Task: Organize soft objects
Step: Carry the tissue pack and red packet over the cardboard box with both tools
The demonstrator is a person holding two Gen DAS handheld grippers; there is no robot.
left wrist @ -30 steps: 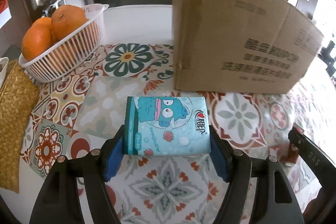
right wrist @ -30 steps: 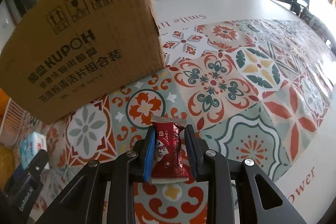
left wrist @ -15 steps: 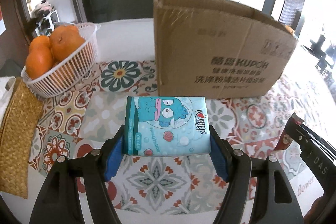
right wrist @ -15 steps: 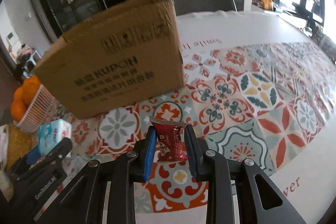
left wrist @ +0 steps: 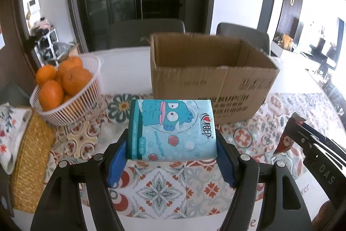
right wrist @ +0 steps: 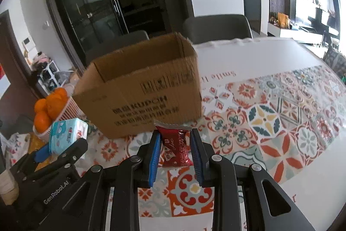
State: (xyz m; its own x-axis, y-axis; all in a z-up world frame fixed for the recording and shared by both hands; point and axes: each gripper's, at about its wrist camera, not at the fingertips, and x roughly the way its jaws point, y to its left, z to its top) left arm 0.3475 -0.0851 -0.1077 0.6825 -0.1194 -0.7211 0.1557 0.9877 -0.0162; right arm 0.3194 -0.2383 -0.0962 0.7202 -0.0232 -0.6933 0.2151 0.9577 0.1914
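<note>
Table drops away: both claws lifted, box (left wrist: 207, 79) interior now visible.

Both grippers have risen: the cardboard box (left wrist: 212, 81), earlier filling the upper frame side-on, now sits lower at centre with its open top visible. The orange basket (left wrist: 71, 88) has shrunk toward mid-left.

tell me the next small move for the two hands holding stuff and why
Probably carry both forward over the open cardboard box. The left gripper is shut on the blue tissue pack and the right gripper is shut on the red snack packet, both lifted off the table. The box top is open just ahead, and neither item is over it yet.
</note>
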